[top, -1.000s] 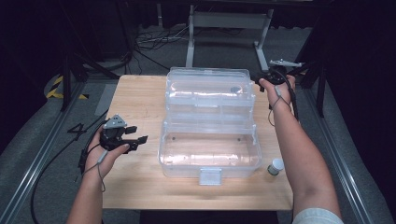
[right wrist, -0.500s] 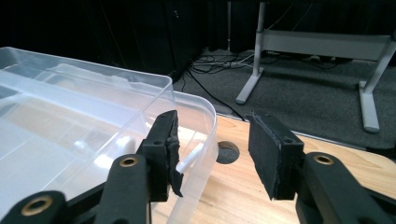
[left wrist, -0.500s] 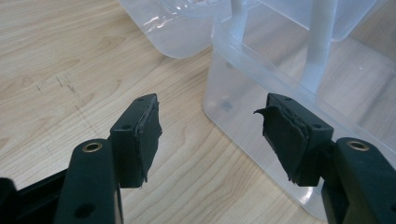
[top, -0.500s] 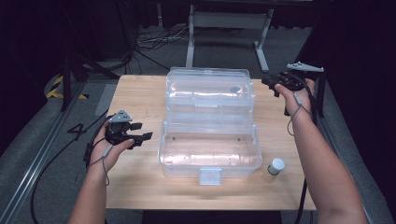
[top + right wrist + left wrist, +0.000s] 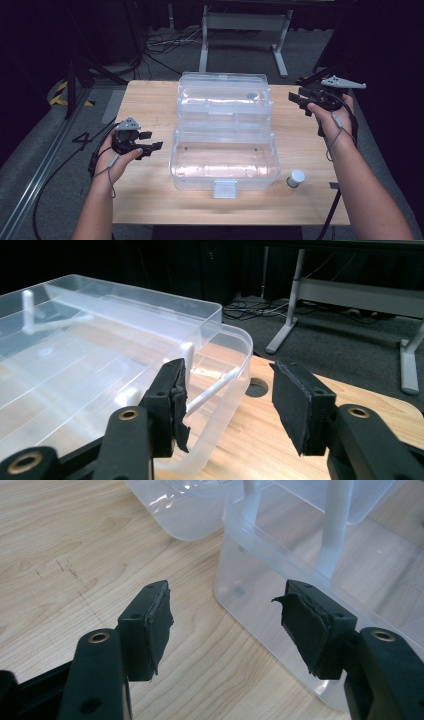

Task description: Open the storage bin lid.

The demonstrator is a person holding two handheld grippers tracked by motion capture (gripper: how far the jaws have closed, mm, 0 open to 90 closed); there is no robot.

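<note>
Two grippers flank my clear box (image 5: 223, 150), which sits open mid-surface (image 5: 145, 100), lid tilted back. My left gripper (image 5: 150, 147) hovers just beside the box's left wall, fingers spread with nothing between them. My right gripper (image 5: 299, 100) hangs near the lid's right end, its fingers just opening, empty. One small jar (image 5: 295, 178) stands near the box's front right corner.
</note>
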